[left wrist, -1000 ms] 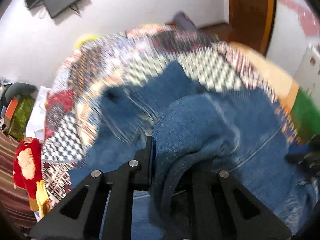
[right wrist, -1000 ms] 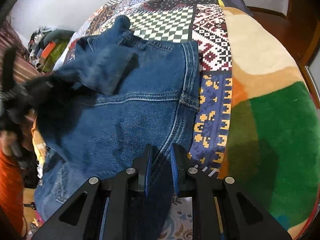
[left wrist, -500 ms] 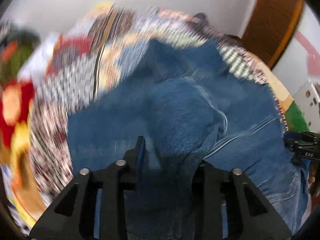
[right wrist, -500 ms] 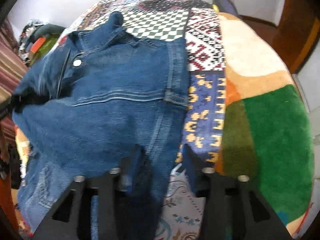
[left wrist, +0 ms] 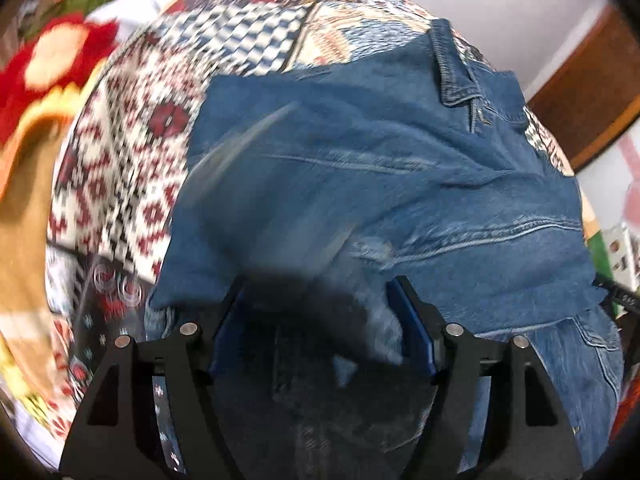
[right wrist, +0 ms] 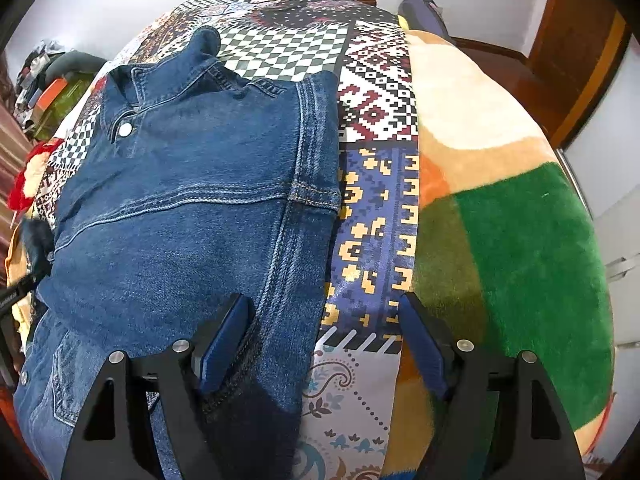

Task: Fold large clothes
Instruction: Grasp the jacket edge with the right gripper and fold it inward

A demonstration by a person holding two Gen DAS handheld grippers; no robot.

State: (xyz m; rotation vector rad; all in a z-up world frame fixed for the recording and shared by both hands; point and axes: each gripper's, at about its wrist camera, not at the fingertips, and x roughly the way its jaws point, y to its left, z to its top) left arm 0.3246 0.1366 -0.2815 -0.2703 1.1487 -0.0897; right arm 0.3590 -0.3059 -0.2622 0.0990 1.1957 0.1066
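Note:
A blue denim jacket [right wrist: 192, 208] lies on the patchwork bedspread [right wrist: 376, 120], collar at the far end, one side folded over the body. My right gripper [right wrist: 324, 332] is open, its jaws wide apart over the jacket's right edge and the bedspread, holding nothing. In the left wrist view the jacket [left wrist: 380, 184] fills the middle. My left gripper [left wrist: 320, 316] is open, jaws wide, with a blurred fold of denim lying loose between them.
A red and yellow plush toy [left wrist: 48, 60] and clutter lie left of the bed. A green and orange fleece blanket [right wrist: 520, 248] covers the bed's right side. A wooden door frame [right wrist: 580, 40] stands at the far right.
Both grippers have opened and let go of the denim. The sleeve that the left gripper carried now lies folded across the jacket's body, and the jacket lies flatter.

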